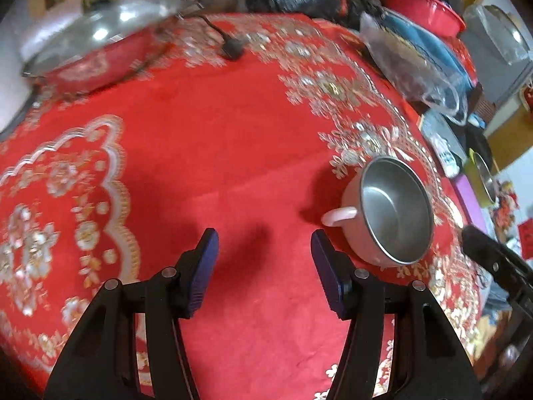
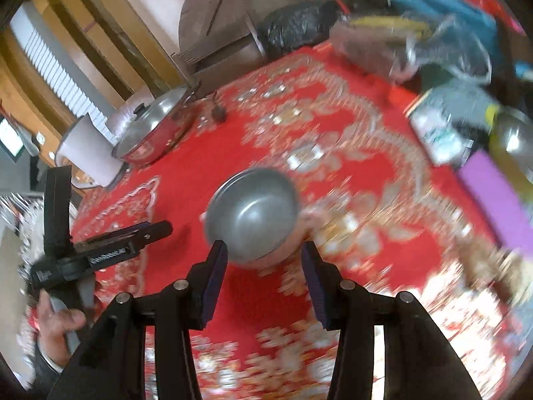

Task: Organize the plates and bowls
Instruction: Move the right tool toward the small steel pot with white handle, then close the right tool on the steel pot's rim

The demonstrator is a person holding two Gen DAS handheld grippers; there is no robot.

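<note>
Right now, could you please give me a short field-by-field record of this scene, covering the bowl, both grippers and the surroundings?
surface: red tablecloth with a gold floral pattern
bowl: pink bowl with a steel inside and a side handle, upright, looks empty
left gripper: open, holding nothing, bowl to its right
right gripper: open, bowl just beyond its fingertips, not gripped
far left: lidded red pan
far edge: plastic bags and clutter
image quality: right wrist view blurred

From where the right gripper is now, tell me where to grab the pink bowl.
Probably the near rim of the pink bowl, one finger inside and one outside. It sits upright and open just ahead of the right gripper, whose jaws are open. Its small side handle looks harder to pinch.
</note>
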